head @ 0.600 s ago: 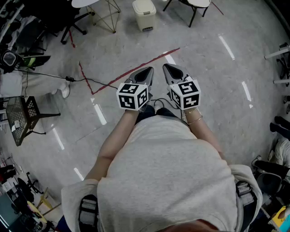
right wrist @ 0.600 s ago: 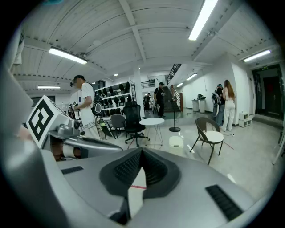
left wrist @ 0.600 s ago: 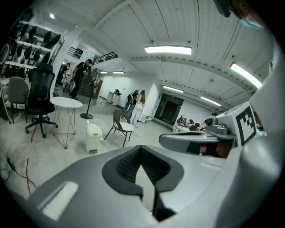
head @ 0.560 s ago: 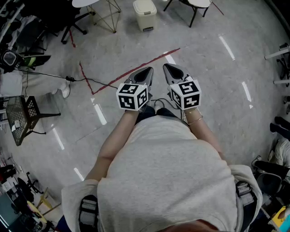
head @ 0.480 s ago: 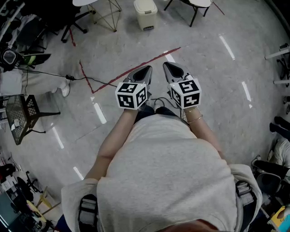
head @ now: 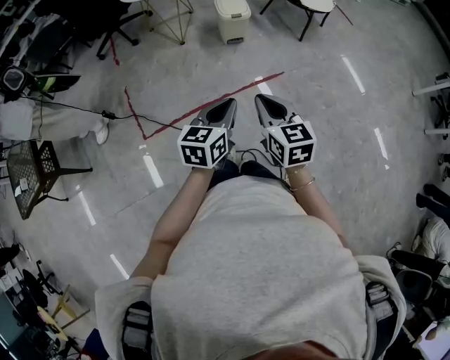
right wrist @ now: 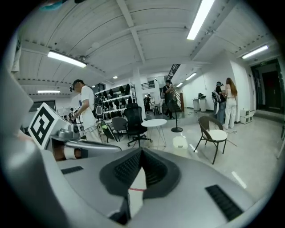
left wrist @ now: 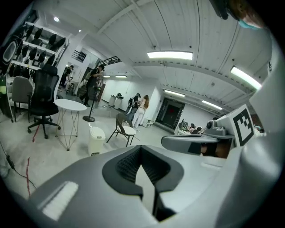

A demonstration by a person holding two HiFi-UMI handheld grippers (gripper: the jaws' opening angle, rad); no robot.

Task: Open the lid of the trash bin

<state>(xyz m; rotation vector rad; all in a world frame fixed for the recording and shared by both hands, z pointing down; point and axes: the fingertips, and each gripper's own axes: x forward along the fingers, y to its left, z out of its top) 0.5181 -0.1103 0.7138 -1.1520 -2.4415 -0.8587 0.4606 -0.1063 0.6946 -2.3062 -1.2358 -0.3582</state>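
Left tool (head: 223,109) and right tool (head: 266,105) sit side by side, both clenched on nothing. Open glossy floor (head: 337,126) lies ahead, crossed by a red tape line (head: 211,95). The boxy cream trash bin (head: 233,20) stands well away, lid down.

I'm looking along my right gripper (right wrist: 141,152), jaw tips meeting on nothing, cream trash bin (right wrist: 180,142) standing well off between a round white table (right wrist: 154,122) and a folding chair (right wrist: 217,135), left gripper (right wrist: 82,148) showing alongside.
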